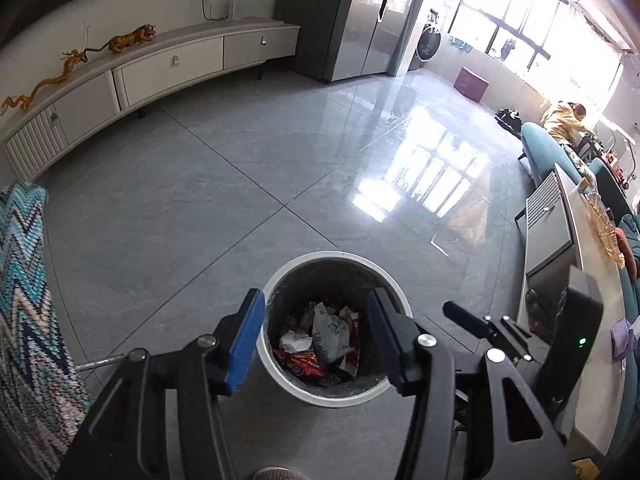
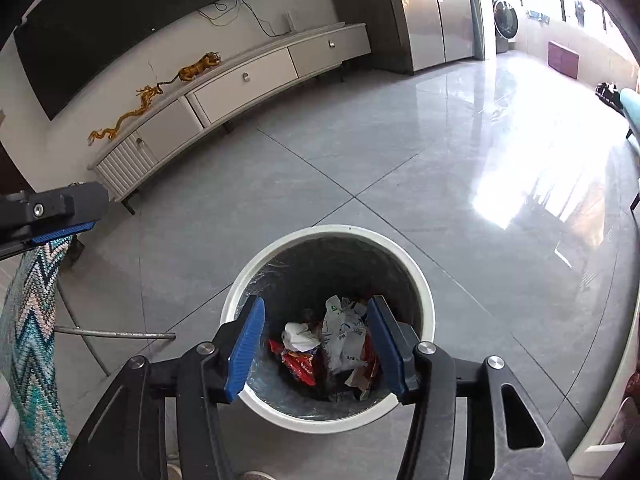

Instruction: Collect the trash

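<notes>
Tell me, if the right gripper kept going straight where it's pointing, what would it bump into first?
Probably the trash inside the white bin. The right gripper is open and empty, aimed down into the bin's mouth, so it would likely meet the crumpled white paper and wrappers there, though depth is hard to judge.

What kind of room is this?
Most likely a living room in a home: a big TV hangs above a long cabinet, a teal sofa sits nearby, and a bin stands on the tiled floor.
</notes>
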### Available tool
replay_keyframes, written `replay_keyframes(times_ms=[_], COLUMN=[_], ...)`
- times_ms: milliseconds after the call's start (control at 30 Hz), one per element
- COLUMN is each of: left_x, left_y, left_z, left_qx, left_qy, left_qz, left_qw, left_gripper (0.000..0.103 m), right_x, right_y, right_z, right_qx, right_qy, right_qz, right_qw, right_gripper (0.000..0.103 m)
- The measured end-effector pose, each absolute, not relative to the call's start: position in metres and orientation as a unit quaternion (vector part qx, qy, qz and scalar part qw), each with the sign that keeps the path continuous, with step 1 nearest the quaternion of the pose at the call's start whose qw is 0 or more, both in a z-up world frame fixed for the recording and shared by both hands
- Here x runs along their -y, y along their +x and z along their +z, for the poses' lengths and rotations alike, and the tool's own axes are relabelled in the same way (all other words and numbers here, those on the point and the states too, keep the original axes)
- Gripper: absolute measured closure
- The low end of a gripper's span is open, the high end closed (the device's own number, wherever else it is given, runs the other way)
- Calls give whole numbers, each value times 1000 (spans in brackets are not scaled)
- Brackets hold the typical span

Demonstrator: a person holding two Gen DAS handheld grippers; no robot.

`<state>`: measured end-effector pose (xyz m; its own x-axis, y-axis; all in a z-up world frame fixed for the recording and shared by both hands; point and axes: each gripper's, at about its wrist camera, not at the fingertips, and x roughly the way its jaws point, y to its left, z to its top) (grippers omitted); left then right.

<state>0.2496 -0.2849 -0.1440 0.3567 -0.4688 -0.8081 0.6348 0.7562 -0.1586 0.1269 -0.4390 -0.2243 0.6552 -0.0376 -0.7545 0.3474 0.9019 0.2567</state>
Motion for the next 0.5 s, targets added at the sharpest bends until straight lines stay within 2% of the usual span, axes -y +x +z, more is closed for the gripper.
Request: replay_keyframes(times_ms=[100,167,367,500], left_x=[262,243,164,107], left_y=[244,239,214,188], left_z=[-117,-97,-42,-15], left_qx=[-429,-410,-359,-331], left_qy=[101,105,113,111], left_qz=[-330,-322,-294,-264], left_qw=[835,847,879,899], left_gripper=[51,51,46,43], right_x=[420,405,347,304], right_y=[121,115,88,71], right_z=[-186,-159,-86,-56], right_qx=[-374,-353,-295,-272], right_qy=[162,141,89,60], right_qz=[-112,-113,-107,-99], right_qw=[906,918,945,955], right_gripper=[40,29,14,8])
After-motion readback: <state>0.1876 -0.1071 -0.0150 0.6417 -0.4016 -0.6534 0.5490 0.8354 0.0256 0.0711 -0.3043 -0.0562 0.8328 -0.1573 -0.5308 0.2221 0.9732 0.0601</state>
